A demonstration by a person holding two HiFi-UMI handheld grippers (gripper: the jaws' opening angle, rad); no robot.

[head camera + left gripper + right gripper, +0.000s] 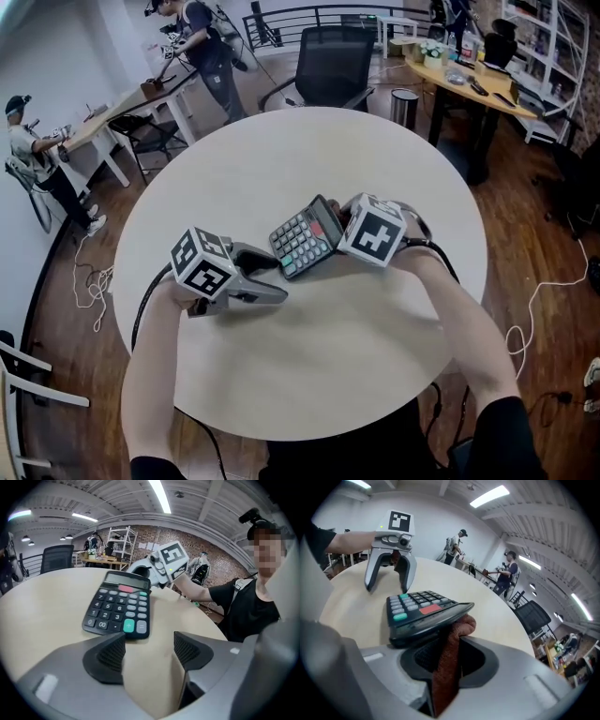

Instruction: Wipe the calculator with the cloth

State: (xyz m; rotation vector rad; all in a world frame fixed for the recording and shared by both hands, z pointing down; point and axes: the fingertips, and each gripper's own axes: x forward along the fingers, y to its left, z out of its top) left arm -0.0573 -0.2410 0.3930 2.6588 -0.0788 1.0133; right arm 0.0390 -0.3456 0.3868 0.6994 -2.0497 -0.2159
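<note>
A black calculator (pixel 305 237) with a red and a green key lies on the round white table (pixel 375 375). My right gripper (pixel 347 225) is at its display end and is shut on a brown cloth (pixel 449 663). The cloth's top bulges against the underside of that raised edge of the calculator (pixel 422 609). My left gripper (pixel 272 278) sits on the other side, by the keypad end of the calculator (pixel 119 607). Its jaws are open around bare tabletop, a short gap from the calculator. The cloth is hidden in the head view.
Behind the table are a black office chair (pixel 333 66) and a small bin (pixel 404 105). A wooden desk (pixel 469 84) with clutter stands at the back right. At the left, people work at white desks (pixel 112 117). Cables trail on the wooden floor.
</note>
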